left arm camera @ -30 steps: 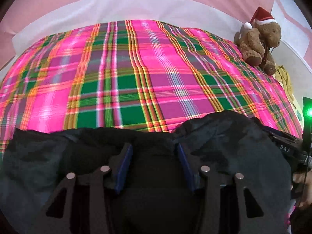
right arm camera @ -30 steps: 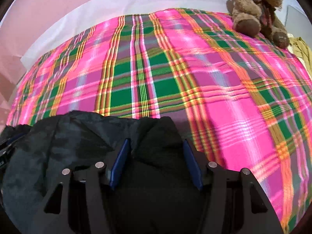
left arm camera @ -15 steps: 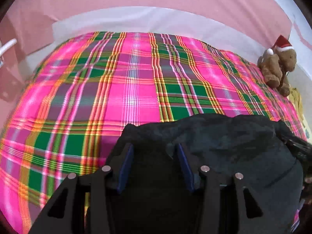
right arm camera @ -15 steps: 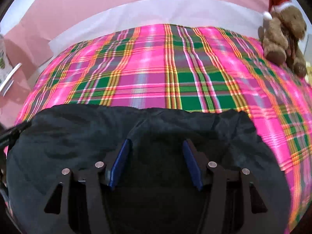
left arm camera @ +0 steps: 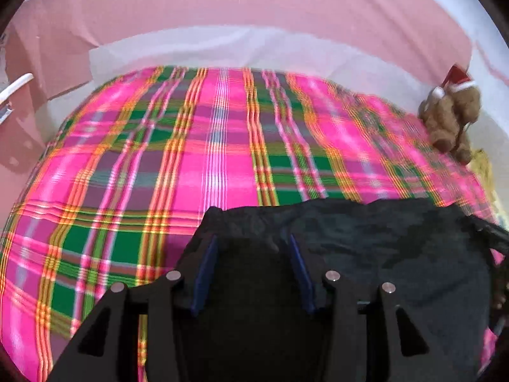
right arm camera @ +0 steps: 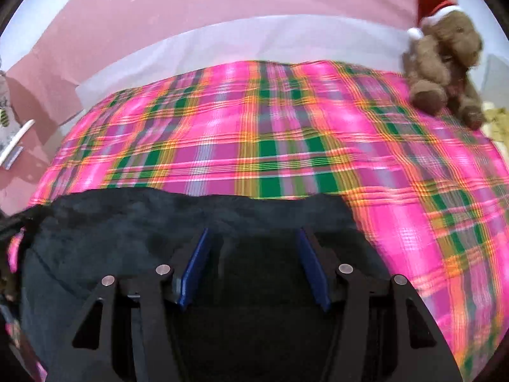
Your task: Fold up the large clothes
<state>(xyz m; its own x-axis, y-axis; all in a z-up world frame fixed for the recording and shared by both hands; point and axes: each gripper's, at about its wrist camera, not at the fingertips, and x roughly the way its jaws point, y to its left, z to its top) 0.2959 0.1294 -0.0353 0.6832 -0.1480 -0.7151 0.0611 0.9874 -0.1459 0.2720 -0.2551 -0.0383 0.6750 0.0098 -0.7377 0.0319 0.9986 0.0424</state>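
A large black garment [left arm camera: 381,254] lies bunched at the near edge of a bed with a pink and green plaid cover [left arm camera: 191,159]. My left gripper [left arm camera: 251,248] is over the garment's left end, its blue-padded fingers apart with black cloth between them. In the right wrist view the garment [right arm camera: 127,229] spreads to the left, and my right gripper [right arm camera: 254,245] is over its right end, fingers apart with cloth between them. Whether either one pinches the cloth is hidden.
A brown teddy bear with a red Santa hat [right arm camera: 445,54] sits at the bed's far right corner, also in the left wrist view [left arm camera: 451,117]. A pink wall and white sheet edge [right arm camera: 254,38] lie beyond the bed. Yellow cloth [left arm camera: 483,162] lies right of the bear.
Both views have swung left and pulled back, showing more of the bed's left side. The black garment now lies stretched between the two grippers. Finger spacing looks unchanged.
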